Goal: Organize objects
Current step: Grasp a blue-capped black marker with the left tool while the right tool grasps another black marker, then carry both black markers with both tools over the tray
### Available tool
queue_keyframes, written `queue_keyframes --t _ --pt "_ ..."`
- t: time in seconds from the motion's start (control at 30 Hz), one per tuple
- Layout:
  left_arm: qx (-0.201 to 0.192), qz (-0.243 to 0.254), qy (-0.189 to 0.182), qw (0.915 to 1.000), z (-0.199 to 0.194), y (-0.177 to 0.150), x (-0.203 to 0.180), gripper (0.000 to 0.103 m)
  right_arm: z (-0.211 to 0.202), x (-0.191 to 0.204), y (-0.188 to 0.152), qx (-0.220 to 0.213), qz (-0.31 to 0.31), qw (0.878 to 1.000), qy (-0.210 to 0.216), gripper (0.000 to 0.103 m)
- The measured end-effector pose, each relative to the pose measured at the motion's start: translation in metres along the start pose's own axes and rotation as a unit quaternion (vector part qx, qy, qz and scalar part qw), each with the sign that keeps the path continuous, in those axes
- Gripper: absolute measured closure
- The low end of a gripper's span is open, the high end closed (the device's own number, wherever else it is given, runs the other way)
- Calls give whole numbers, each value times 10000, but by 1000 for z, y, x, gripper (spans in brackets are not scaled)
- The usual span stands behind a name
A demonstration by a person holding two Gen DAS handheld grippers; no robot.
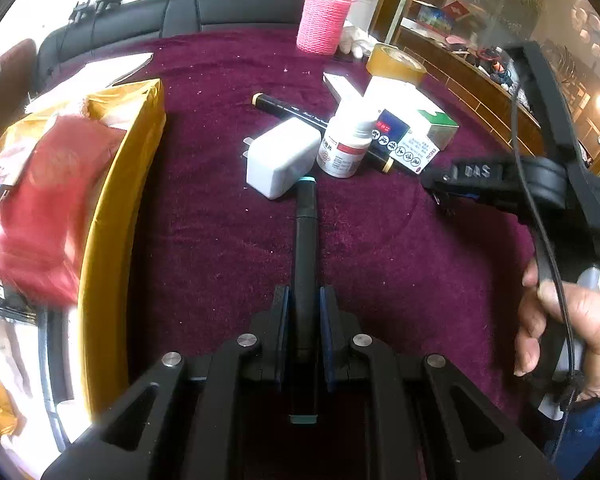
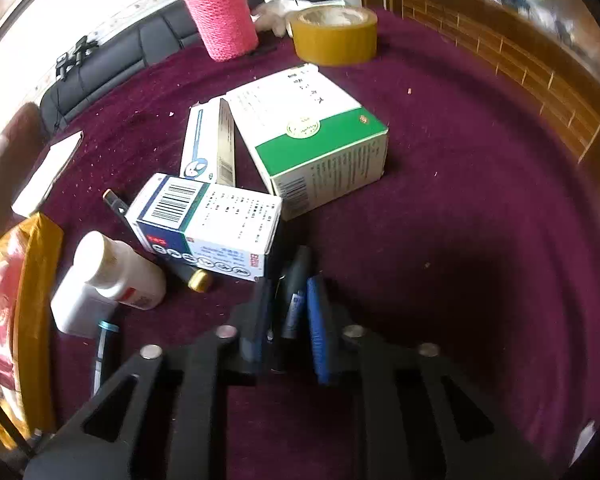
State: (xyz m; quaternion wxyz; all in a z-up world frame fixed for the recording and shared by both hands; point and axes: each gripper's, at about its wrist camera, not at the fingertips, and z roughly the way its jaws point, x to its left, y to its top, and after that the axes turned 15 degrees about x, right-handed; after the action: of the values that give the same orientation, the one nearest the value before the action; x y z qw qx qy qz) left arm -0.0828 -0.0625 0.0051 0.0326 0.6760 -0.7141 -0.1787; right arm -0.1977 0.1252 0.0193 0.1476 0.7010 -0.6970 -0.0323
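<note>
The left gripper (image 1: 304, 316) is clamped on a black teal-capped marker (image 1: 305, 240) pointing toward a white charger (image 1: 280, 158). The right gripper (image 2: 290, 316), marked "DAS", pinches a dark pen (image 2: 296, 292) beside a barcoded medicine box (image 2: 208, 224); its small print is unreadable. A yellow box (image 1: 112, 240) lies left.

Right gripper (image 2: 288, 312) clamps dark pen (image 2: 296, 296); boxes (image 2: 208, 224) beyond

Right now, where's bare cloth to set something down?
Free: the maroon cloth right of the green-and-white box, and the strip between the yellow bag and the white charger. Crowded: the cluster of boxes, pill bottle and markers at the centre.
</note>
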Motion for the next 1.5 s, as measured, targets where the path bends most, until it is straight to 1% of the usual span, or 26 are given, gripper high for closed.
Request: queue_keyframes --t 0.13,0.2,0.27,0.3,0.37,0.5,0.6,0.67,0.73,0.8,0.83,0.87,0.9,0.97,1.0,1.03,1.07,1.23,1.5 --pt "2 -77 -130 9999 -1 1 2 91 -7 -17 -16 30 -180 9994 294 91" --pt "-8 -81 -204 9998 -2 1 3 91 -16 -24 -34 -3 -256 9985 484 91" --pt "-36 -70 -390 9992 -4 1 3 91 -24 -32 -52 -65 -280 9966 776 91" --pt "-73 -43 -461 9989 -6 0 3 93 -28 -34 -62 -91 -283 9956 892 91" --pt "-145 -24 -542 9984 -10 0 2 93 -32 -35 -74 -119 -328 9931 1122 91" --pt "-164 -94 -746 9970 -14 -2 2 93 -33 -32 -85 -63 -370 9902 1347 91" --pt "-124 -113 -579 9982 -12 -4 -1 93 -35 -28 -92 -33 -455 9889 1414 91" --pt "10 -54 -535 9986 -6 -2 -5 93 -36 -26 -93 -39 -473 9888 1416 91" --pt "-14 -43 -341 9994 -5 2 -11 92 -37 -23 -95 -41 -464 9886 1430 91" --pt "31 0 -58 10000 0 8 -17 91 -35 -25 -95 -44 -434 9883 1464 91" --pt "192 35 121 9997 7 12 -21 91 -35 -26 -96 -43 -422 9882 1475 91" --pt "116 137 329 9993 7 14 -28 89 -35 -27 -96 -42 -410 9880 1489 91" --pt "163 274 520 9981 11 15 -36 83 -35 -28 -97 -39 -407 9877 1506 91" --pt "85 475 931 9945 15 15 -48 82 -35 -30 -97 -49 -392 9874 1531 91" --pt "34 515 1041 9932 16 14 -52 83 -35 -30 -98 -63 -385 9872 1548 91" --pt "-15 558 1048 9929 16 12 -54 90 -36 -31 -98 -69 -387 9869 1564 91" --pt "-39 577 998 9933 16 10 -54 92 -36 -31 -98 -75 -388 9867 1578 91" --pt "-135 381 783 9961 3 -1 -40 92 -40 -33 -100 -126 -406 9854 1651 91" --pt "-627 282 953 9931 -34 -20 -31 91 -46 -16 -104 -164 -585 9826 1755 91"
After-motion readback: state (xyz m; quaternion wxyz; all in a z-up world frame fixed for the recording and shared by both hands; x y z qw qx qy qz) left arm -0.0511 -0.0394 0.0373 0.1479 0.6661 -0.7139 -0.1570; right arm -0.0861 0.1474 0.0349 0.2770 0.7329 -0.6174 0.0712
